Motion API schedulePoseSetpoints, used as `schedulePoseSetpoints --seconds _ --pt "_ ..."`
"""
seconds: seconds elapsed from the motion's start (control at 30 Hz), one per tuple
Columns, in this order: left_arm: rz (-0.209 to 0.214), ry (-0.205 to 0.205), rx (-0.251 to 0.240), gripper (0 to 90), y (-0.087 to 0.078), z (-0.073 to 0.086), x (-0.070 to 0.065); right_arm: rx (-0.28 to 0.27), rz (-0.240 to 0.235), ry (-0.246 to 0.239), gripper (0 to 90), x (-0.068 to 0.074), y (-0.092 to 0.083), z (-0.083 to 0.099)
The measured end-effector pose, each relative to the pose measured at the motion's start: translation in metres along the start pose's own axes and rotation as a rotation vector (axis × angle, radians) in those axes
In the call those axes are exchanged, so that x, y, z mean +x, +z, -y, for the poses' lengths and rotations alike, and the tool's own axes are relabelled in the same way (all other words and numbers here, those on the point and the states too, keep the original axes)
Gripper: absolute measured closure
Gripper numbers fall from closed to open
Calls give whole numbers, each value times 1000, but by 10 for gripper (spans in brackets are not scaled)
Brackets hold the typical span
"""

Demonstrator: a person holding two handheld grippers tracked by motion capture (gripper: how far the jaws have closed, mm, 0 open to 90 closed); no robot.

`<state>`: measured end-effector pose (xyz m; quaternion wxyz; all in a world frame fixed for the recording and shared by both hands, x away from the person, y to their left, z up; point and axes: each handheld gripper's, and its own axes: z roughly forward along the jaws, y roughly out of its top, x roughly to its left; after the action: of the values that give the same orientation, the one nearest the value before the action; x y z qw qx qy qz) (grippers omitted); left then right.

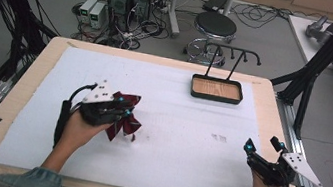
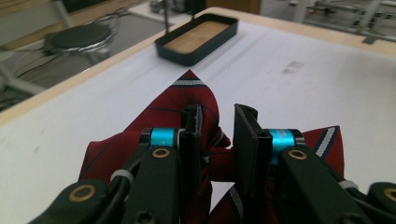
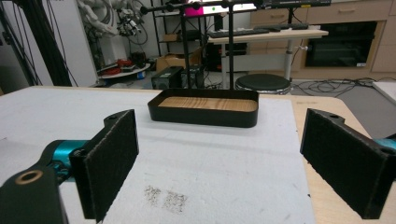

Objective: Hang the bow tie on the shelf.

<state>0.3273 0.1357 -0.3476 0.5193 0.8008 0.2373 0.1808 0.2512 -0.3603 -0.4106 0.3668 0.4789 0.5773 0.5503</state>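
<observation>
A white mat (image 1: 174,125) covers most of the wooden table (image 1: 16,100). At near left, the left gripper (image 1: 124,109) sits over a dark red striped bow tie (image 1: 126,120), its jaws at the cloth; whether they pinch it cannot be told. At near right, the right gripper (image 1: 262,145) hangs with jaws apart. A black tray (image 1: 216,97) with a wooden floor and a hooked rack (image 1: 234,53) stands far right.
</observation>
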Motion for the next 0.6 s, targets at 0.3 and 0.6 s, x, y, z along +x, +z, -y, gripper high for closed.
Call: schedulePoseSetpoints --seconds 0.3,0.6 --pt "198 83 -8 722 60 -59 20 7 -4 5 103 -2 2 3" --pt "292 181 16 721 117 -119 41 1 -1 35 103 -8 0 5"
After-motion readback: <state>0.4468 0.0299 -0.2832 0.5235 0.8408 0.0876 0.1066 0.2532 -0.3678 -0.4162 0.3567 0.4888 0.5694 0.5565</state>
